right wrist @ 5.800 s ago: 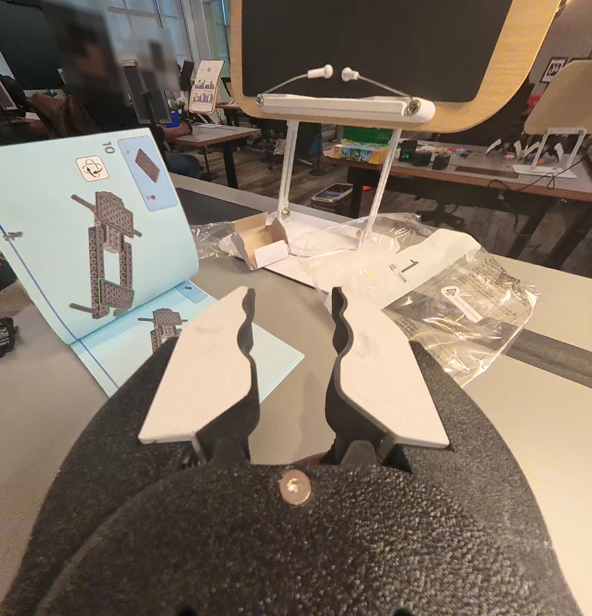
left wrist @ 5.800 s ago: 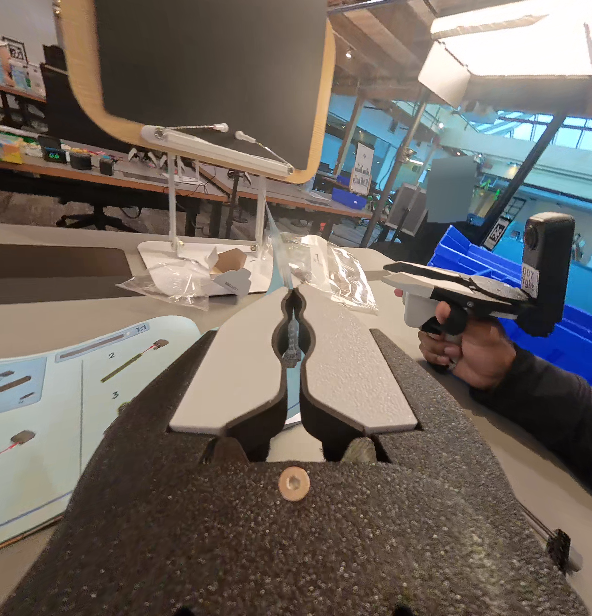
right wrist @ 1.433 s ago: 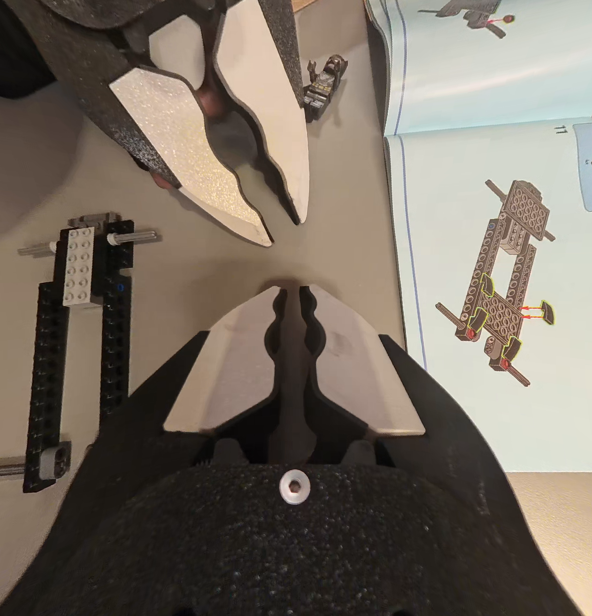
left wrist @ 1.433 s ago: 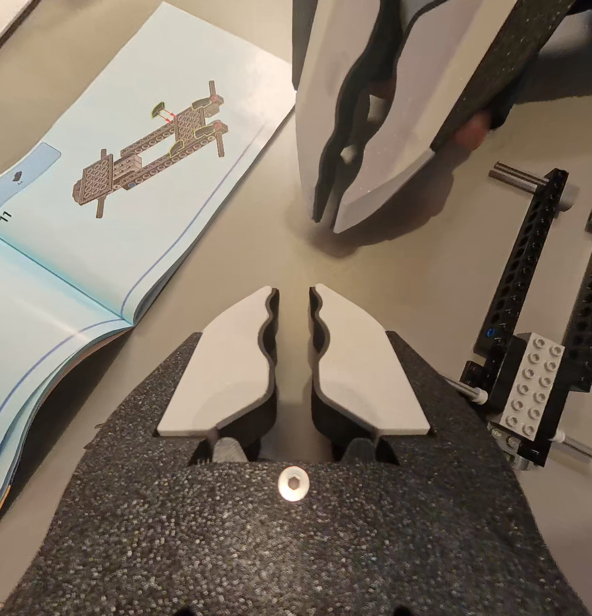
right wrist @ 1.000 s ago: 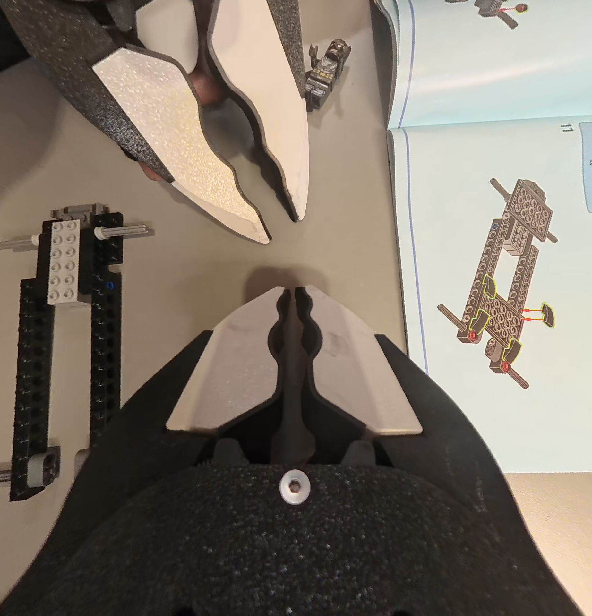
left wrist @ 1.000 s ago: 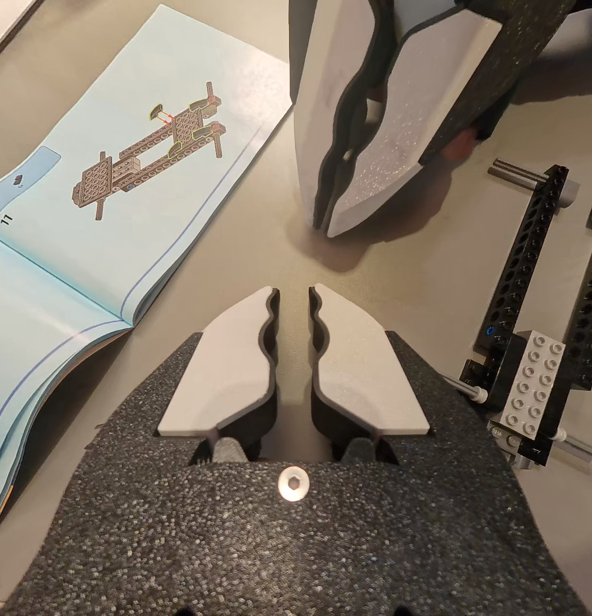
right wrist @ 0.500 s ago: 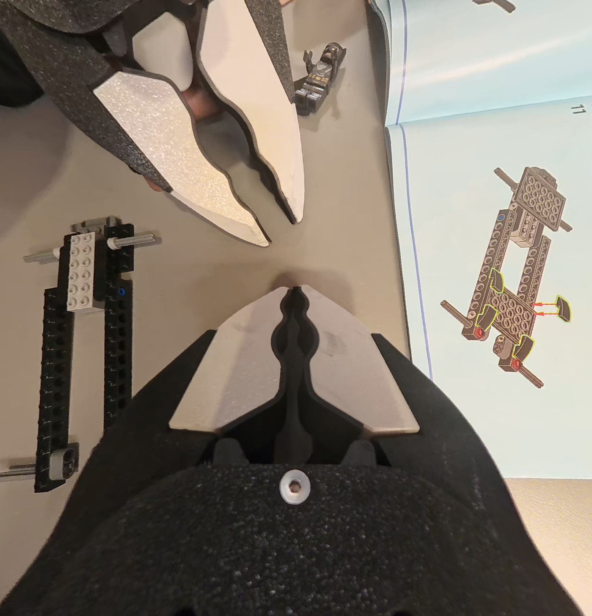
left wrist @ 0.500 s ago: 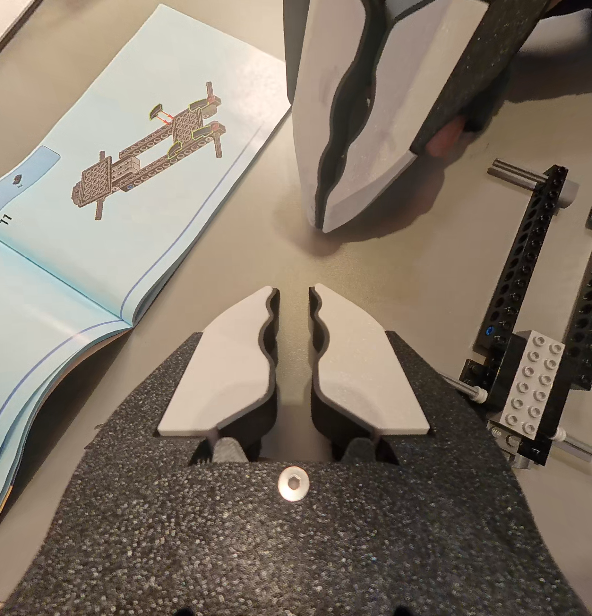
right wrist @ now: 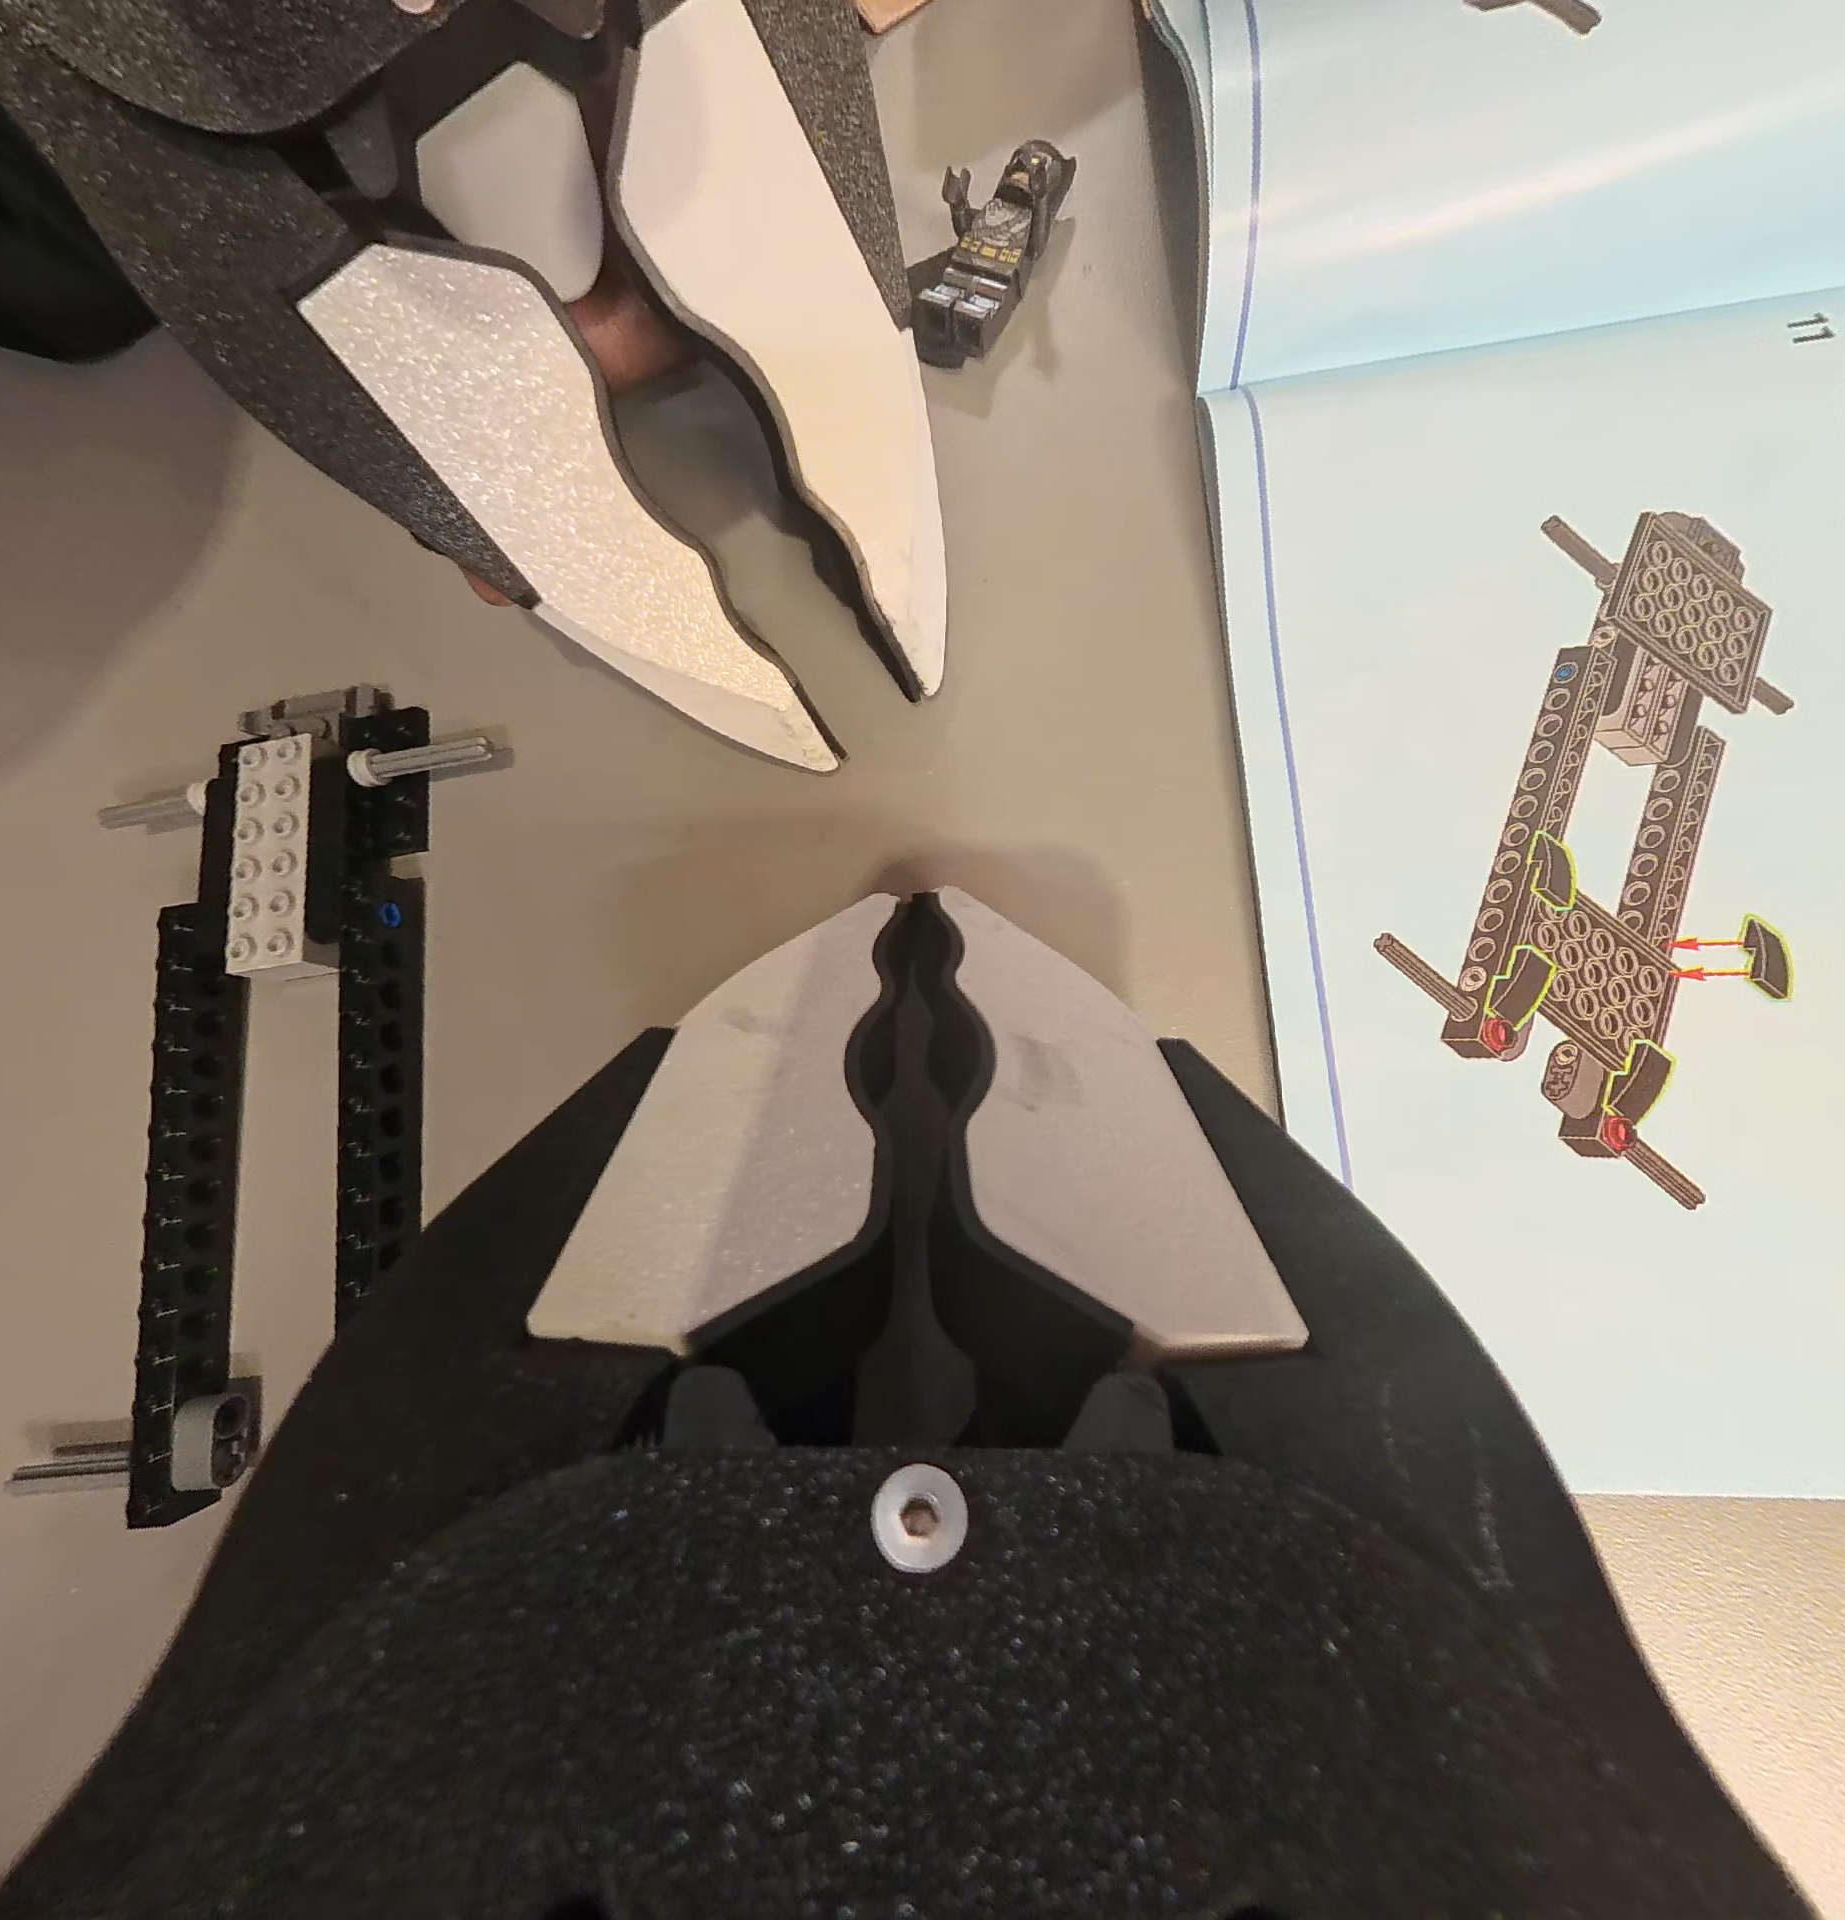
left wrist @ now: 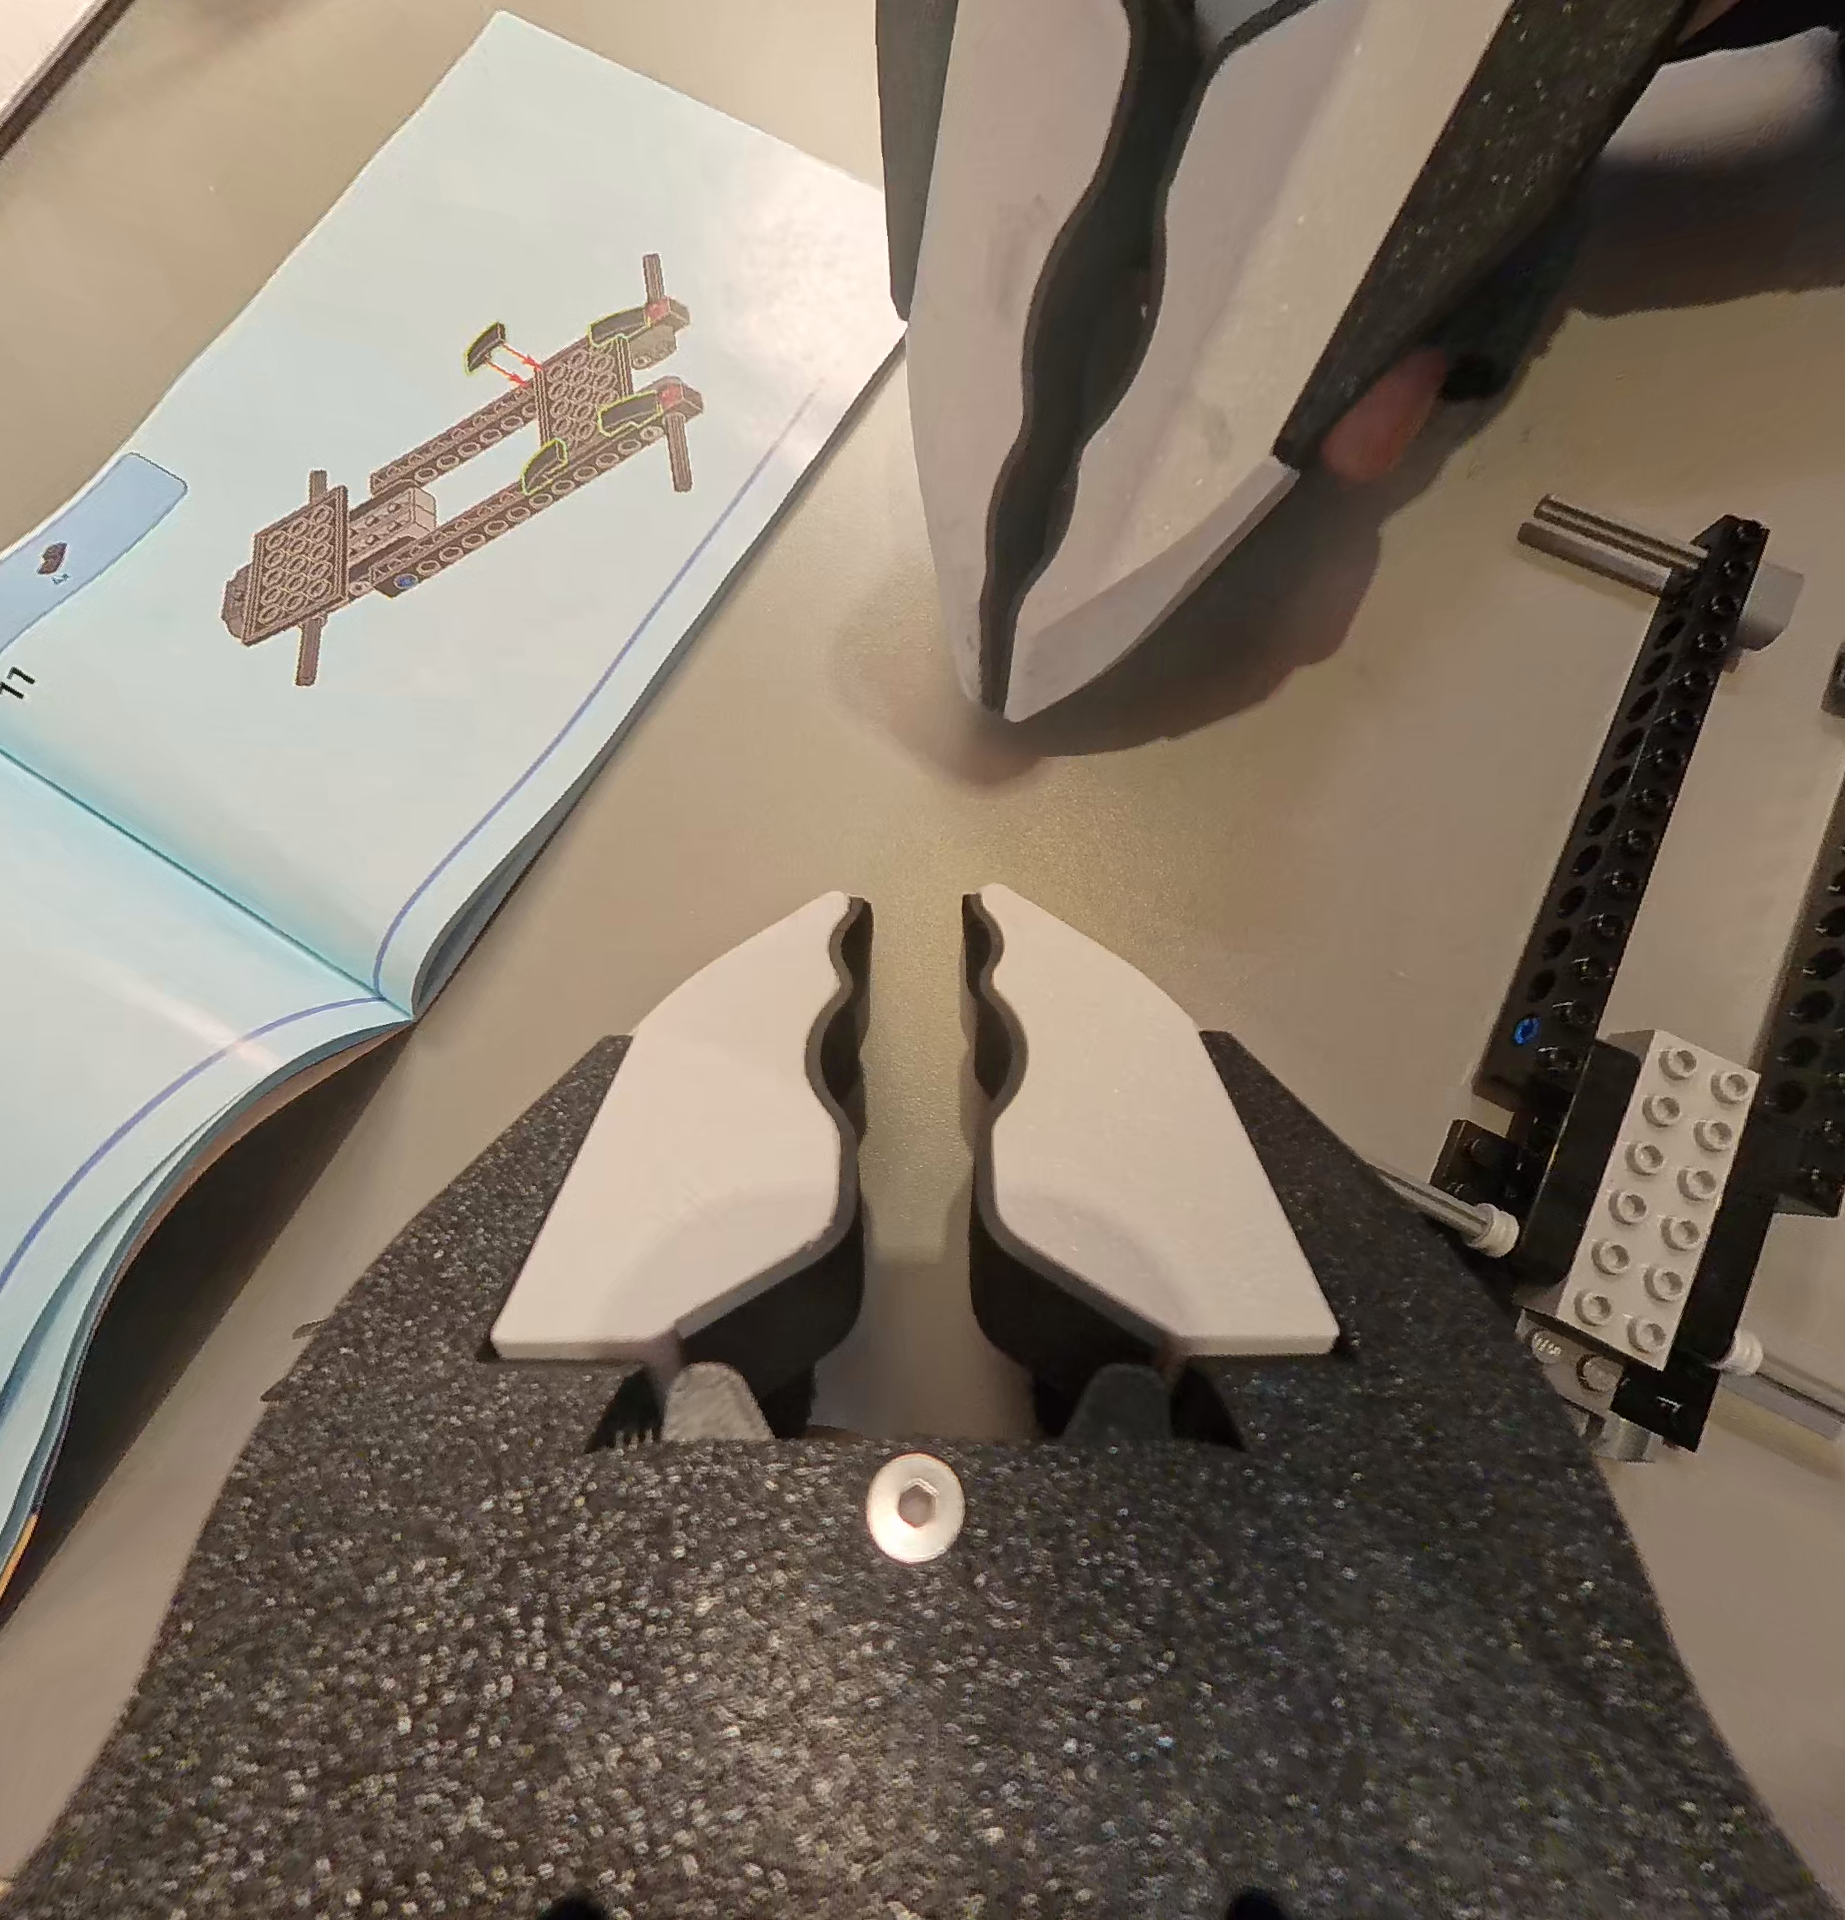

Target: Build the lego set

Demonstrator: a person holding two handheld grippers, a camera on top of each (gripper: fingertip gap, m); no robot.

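- The left gripper (left wrist: 912, 904) has its jaws a little apart, with only bare table showing in the narrow gap between the fingers; nothing is held
- The right gripper (right wrist: 916, 896) has its jaws together, the tips meeting with nothing between them; its tips point down at the table (right wrist: 637, 831), close above it
- The two grippers face each other tip to tip over an open patch of the beige table, near one another but not touching
- A fingertip of the person's hand (left wrist: 1380, 410) shows behind the right gripper's dark body in the left wrist view
- To the right of the left gripper lies a black brick frame (left wrist: 1624, 831): two long black studded beams side by side, joined at one end by a light grey studded brick (left wrist: 1650, 1195), with grey axle rods sticking out at both ends
- In the right wrist view the same frame lies left of the closed jaws, well apart from both sets of tips
- An open light blue instruction booklet (left wrist: 326, 582) lies on the other side, showing a drawing of a brick build
- A small dark minifigure (right wrist: 1001, 239) lies on the table beside the booklet's edge, just beyond the left gripper's fingers
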